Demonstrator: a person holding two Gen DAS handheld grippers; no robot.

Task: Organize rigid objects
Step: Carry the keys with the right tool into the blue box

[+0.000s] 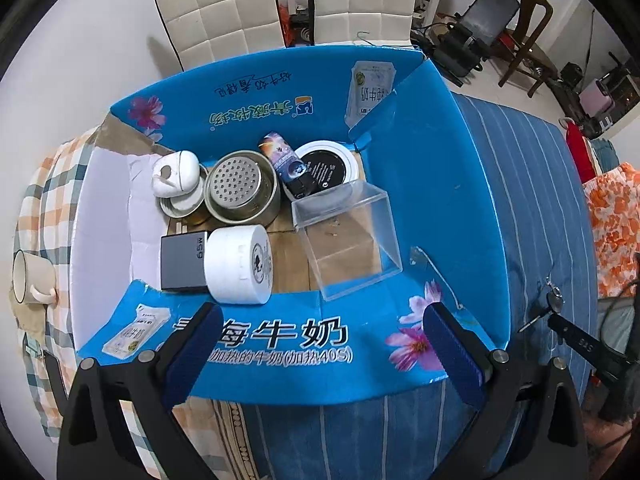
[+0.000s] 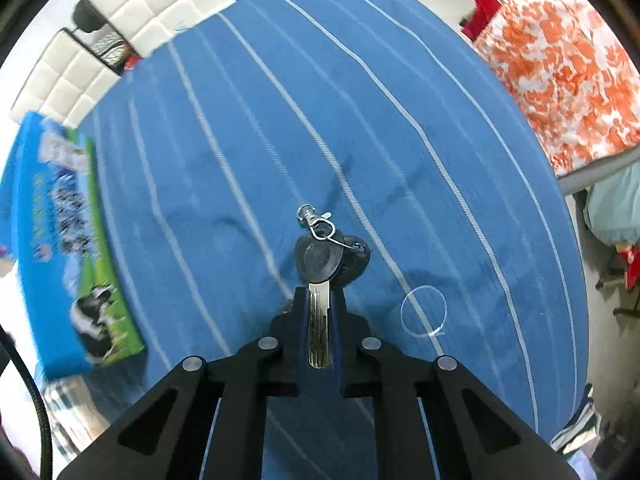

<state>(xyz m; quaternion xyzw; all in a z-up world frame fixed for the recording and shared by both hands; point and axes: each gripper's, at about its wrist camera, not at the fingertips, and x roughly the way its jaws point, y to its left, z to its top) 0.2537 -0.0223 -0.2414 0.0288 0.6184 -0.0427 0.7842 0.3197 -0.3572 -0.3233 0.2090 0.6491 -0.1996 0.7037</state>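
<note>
A blue milk carton box (image 1: 432,184) lies open before my left gripper (image 1: 320,344), which is open and empty at its near flap. Inside lie a white round jar (image 1: 236,264), a grey case (image 1: 182,262), a perforated metal bowl (image 1: 240,190), a white earbud-like case (image 1: 174,174), a black-and-white round tin (image 1: 326,166), a small printed box (image 1: 286,160) and a clear plastic box (image 1: 348,236). My right gripper (image 2: 320,316) is shut on a key (image 2: 319,320) with a black head and clip, above the blue striped cloth (image 2: 400,100). The key also shows in the left wrist view (image 1: 554,302).
The box's outside (image 2: 72,248) shows at left in the right wrist view. A cream mug (image 1: 30,278) lies on the plaid cloth left of the box. A clear ring (image 2: 423,311) lies on the blue cloth. White chairs (image 1: 224,8) stand behind; an orange floral cloth (image 2: 568,72) lies to the right.
</note>
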